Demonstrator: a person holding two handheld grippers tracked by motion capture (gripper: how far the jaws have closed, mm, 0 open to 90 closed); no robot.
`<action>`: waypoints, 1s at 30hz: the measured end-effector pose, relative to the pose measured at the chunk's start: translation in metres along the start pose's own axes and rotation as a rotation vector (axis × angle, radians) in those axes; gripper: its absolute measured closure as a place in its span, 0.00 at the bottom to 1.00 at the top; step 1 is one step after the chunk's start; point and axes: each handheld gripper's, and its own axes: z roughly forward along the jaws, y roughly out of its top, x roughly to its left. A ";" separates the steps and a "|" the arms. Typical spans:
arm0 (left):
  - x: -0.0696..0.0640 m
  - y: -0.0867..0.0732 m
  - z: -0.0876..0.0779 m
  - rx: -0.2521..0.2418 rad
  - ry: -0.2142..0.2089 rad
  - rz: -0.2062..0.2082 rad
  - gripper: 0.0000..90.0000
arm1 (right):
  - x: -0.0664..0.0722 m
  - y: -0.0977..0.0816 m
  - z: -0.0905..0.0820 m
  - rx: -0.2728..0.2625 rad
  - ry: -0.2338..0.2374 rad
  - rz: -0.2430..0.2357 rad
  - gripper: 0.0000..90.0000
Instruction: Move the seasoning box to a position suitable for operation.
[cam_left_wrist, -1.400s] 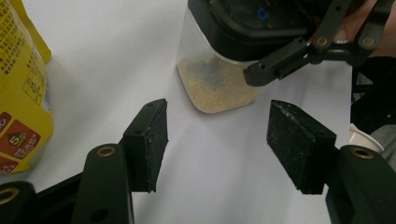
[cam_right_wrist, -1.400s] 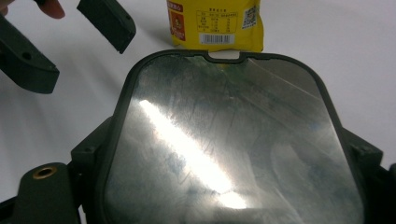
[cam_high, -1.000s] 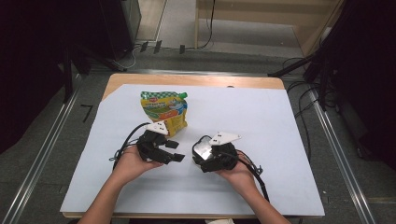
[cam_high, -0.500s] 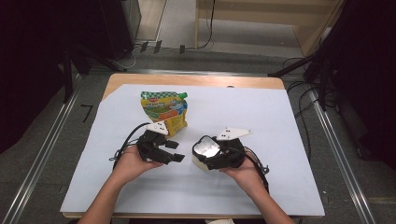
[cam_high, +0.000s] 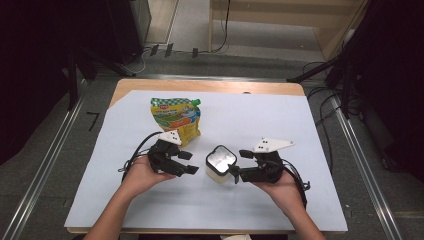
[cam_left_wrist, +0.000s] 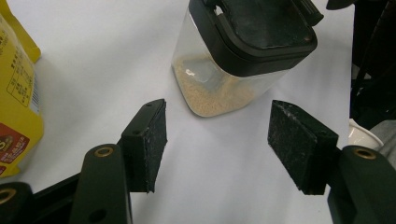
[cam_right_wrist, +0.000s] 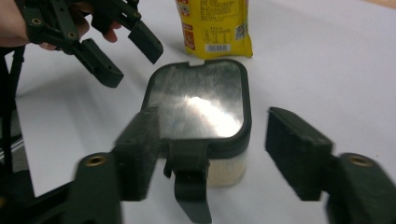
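High view puts the clear container (cam_high: 220, 165) with its black lid near the middle of the white surface (cam_high: 280, 115), standing upright between the two hands, a layer of pale grains in its bottom. The right tongs (cam_high: 234, 164) reach it from the right; in the right gripper view the lid's rear corner lies just against the left pad (cam_right_wrist: 140, 149), possibly touching, though blur there leaves it unsure, while the other pad (cam_right_wrist: 296, 156) stands clear of the container's side. These tongs have just been closing, with the container partly between them but not pinched. The left tongs (cam_high: 189, 162) hang spread just left of the container, nothing between the pads; the left gripper view shows bare white surface in the gap and the container beyond it. A yellow pouch (cam_high: 176, 117) with a green cap stands behind the left hand (cam_high: 142, 172), apart from the container. Compared with a second ago, the right hand (cam_high: 280, 187) sits farther right and the container's shiny lid is uncovered; the left hand has kept its place.
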 end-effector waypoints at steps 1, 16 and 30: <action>0.000 0.000 0.001 0.001 0.000 0.003 0.41 | -0.001 -0.001 -0.001 0.002 0.007 0.013 0.50; 0.000 0.011 0.009 -0.002 -0.044 0.029 0.38 | 0.002 -0.027 -0.023 0.023 -0.035 0.030 0.99; 0.000 0.015 0.013 -0.003 -0.060 0.040 0.38 | 0.025 -0.034 -0.002 0.082 0.046 -0.015 1.00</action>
